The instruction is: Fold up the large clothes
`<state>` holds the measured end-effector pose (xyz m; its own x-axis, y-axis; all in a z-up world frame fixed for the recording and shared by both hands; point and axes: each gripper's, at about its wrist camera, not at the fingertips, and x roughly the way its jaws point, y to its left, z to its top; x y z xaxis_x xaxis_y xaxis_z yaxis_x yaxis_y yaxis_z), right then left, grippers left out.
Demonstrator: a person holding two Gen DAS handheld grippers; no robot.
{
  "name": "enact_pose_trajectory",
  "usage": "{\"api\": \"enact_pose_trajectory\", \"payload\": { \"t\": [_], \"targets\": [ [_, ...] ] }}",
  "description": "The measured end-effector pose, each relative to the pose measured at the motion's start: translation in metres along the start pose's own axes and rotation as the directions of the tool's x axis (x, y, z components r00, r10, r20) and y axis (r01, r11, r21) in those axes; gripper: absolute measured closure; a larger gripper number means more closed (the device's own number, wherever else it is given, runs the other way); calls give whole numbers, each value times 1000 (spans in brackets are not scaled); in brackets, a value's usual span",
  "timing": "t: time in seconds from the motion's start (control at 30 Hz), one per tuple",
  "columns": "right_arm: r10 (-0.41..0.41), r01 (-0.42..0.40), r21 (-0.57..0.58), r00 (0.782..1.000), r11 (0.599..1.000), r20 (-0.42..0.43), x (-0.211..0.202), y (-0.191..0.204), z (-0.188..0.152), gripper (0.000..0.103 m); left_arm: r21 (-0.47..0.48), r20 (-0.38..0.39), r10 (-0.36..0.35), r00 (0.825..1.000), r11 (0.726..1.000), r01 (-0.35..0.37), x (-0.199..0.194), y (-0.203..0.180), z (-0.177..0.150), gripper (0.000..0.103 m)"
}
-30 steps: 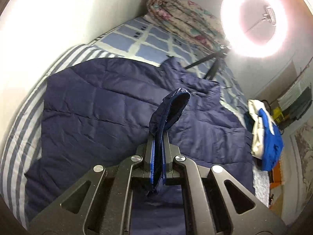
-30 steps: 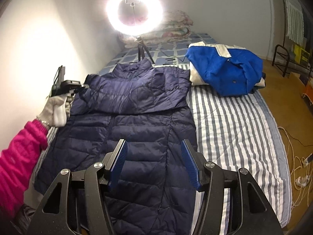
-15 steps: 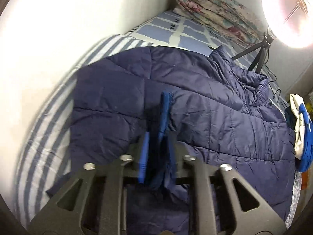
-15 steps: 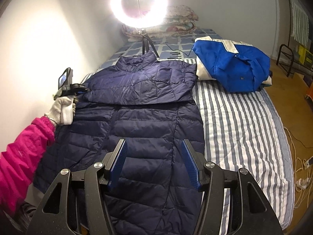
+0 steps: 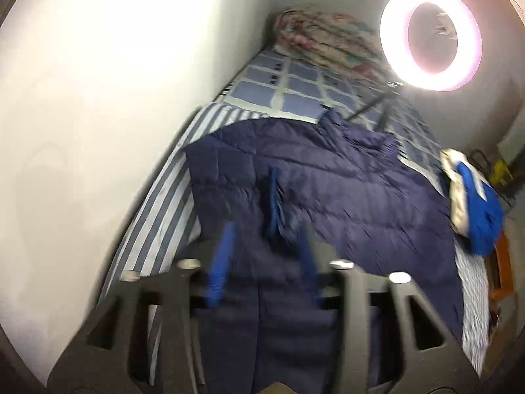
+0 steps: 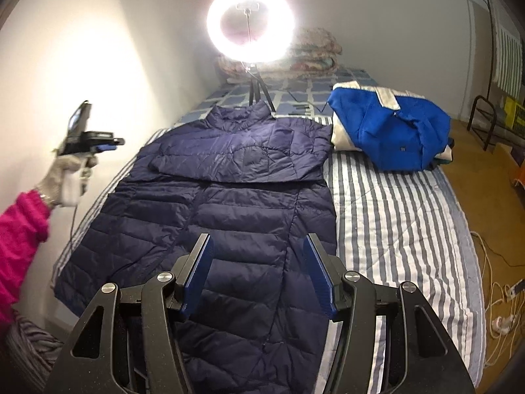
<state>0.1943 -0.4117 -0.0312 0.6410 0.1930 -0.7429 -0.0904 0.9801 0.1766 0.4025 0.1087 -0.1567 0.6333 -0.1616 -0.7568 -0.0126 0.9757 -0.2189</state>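
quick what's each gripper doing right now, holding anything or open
Left gripper: jaws have just been opening, nothing between them, clear of the navy jacket.
Right gripper: open, empty.

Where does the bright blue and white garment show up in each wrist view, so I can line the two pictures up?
Left wrist view: the blue and white garment sits bunched at the far right edge, beyond the navy jacket.
Right wrist view: it lies upper right on the striped bed, just right of the jacket's folded sleeve.
Shared landmark: the ring light at the far end of the bed.
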Motion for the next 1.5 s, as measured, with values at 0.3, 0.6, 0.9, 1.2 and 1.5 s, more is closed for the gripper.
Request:
{"api": "enact_pose_trajectory", "payload": {
  "t": [0.3,0.6,0.9,1.2,1.5],
  "targets": [
    [-28,29,-37,999,999,39,-19,-20,-27,35,62,-117,-37,992,997,44,-93,28,-99,43],
    [24,-24,4,993,1000,-117,-5,-57,-66,35,-98,-280,-73,957,994,47,-105,89,-214,43],
    [159,-114,167,944,979,-290,29,-73,-114,35,-184,-359,-141,923,980,78,-96,105,-271,43],
    [239,-131,284,891,950,-386,57,-78,-142,35,-231,-381,-182,906,968,97,-84,108,-279,64],
    [300,-186,293,860,938,-414,63,-63,-137,97,-192,-314,-184,932,973,127,-100,96,-267,100]
  ]
}}
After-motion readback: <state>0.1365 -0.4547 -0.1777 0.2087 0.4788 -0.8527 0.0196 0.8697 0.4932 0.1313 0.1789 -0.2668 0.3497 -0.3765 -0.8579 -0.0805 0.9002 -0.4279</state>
